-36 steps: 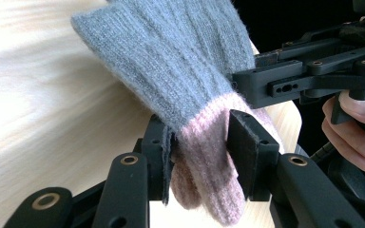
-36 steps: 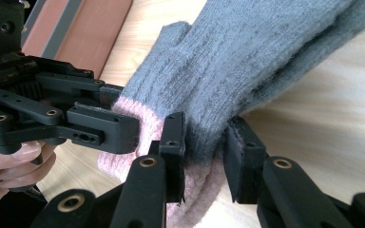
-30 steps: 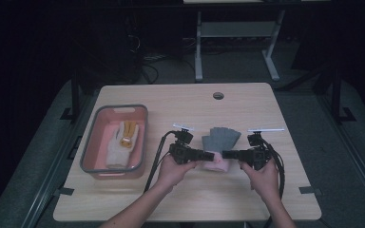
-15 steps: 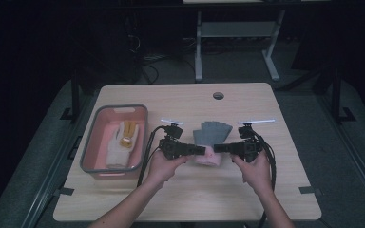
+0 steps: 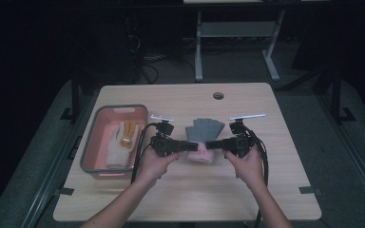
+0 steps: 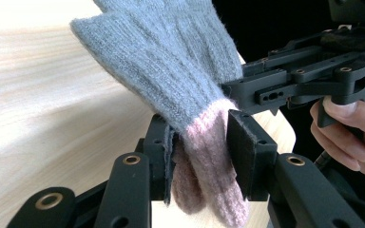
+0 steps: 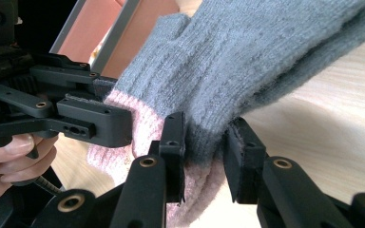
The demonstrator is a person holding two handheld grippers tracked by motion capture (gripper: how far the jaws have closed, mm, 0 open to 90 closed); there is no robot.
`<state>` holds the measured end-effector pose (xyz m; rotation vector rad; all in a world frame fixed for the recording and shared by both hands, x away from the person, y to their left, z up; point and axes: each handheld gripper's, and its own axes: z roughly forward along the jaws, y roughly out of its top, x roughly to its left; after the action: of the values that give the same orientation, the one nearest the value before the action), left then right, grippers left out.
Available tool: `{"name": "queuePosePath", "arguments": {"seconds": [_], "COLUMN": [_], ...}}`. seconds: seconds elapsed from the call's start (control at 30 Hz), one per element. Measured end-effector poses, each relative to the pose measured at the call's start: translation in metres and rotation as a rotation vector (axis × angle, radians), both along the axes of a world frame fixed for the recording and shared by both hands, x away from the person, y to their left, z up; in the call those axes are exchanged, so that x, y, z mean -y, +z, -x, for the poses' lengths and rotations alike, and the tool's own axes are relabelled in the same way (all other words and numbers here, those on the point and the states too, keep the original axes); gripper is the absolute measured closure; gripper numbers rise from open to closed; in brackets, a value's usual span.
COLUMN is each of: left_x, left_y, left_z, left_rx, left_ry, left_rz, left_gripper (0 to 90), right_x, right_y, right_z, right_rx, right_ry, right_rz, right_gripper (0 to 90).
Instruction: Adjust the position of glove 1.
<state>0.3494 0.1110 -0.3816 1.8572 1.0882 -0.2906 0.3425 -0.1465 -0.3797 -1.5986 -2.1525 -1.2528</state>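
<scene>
High view showed the glove [image 5: 203,137] held between the two grippers near the middle of the table [image 5: 180,199], its pink cuff toward the person and its grey fingers pointing away. Each gripper had taken one side of the cuff, probably so the knit could be carried flat without folding on itself. A bin [image 5: 89,151] with another glove lying in it stood just to the left, which made it the likely goal.

In the left gripper view, the left gripper [image 6: 202,142] was clenched on the pink cuff, the wool bunched between its pads. In the right gripper view, the right gripper [image 7: 204,142] pinched the cuff where grey met pink.

Both forearms came in from the near edge, hands turned inward, so the grippers lay roughly level and pointed at each other across the glove.
</scene>
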Motion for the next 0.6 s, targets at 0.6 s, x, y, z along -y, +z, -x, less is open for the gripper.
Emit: {"name": "queuePosePath", "arguments": {"seconds": [0.6], "left_x": [-0.026], "left_y": [0.010], "left_z": [-0.003], "left_rx": [0.035], "left_ry": [0.018], "left_rz": [-0.006], "left_gripper": [63.4], "right_x": [-0.026], "right_y": [0.007], "right_z": [-0.013], "right_rx": [0.003], "right_ry": [0.050], "right_rz": [0.003], "right_gripper": [71.1]}}
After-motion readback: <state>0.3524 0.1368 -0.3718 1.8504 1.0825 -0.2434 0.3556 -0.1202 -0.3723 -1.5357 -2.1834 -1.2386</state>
